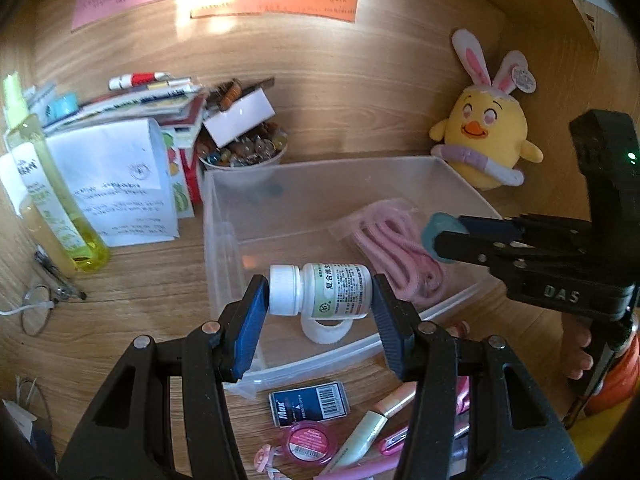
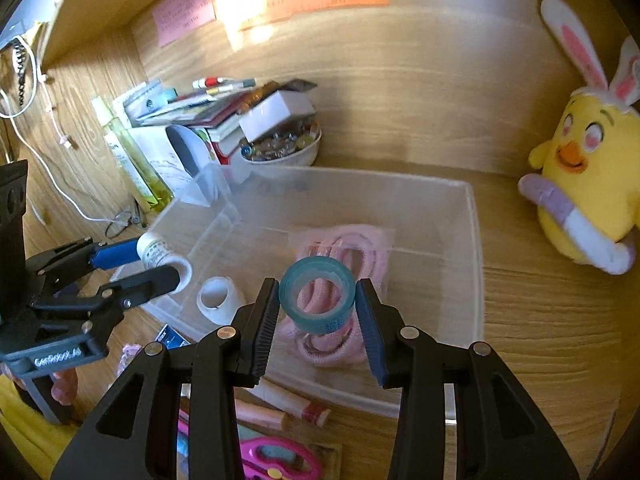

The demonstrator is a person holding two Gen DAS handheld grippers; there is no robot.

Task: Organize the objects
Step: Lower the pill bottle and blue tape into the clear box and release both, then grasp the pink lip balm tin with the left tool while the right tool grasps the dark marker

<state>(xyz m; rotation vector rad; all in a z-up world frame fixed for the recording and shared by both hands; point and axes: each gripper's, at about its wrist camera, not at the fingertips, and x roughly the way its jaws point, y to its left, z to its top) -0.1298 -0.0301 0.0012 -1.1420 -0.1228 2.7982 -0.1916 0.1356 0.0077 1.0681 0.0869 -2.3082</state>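
Observation:
A clear plastic bin (image 1: 224, 200) (image 2: 476, 240) stands on the wooden desk. Inside lie a bagged pink cord (image 1: 396, 240) (image 2: 360, 248) and a white tape roll (image 1: 324, 330) (image 2: 218, 300). My left gripper (image 1: 320, 292) (image 2: 160, 264) is shut on a white pill bottle (image 1: 336, 290) (image 2: 160, 252), held sideways over the bin's front left part. My right gripper (image 2: 316, 304) (image 1: 436, 236) is shut on a teal tape roll (image 2: 318, 296) (image 1: 434, 232), held over the bin above the pink cord.
A yellow chick plush (image 1: 484, 136) (image 2: 588, 184) sits at the right. A bowl of marbles (image 1: 244, 156), stacked books (image 1: 152, 100) and a yellow-green bottle (image 1: 52, 200) stand at the back left. A blue box (image 1: 308, 402), pink tin (image 1: 308, 440), pens and pink scissors (image 2: 276, 460) lie in front.

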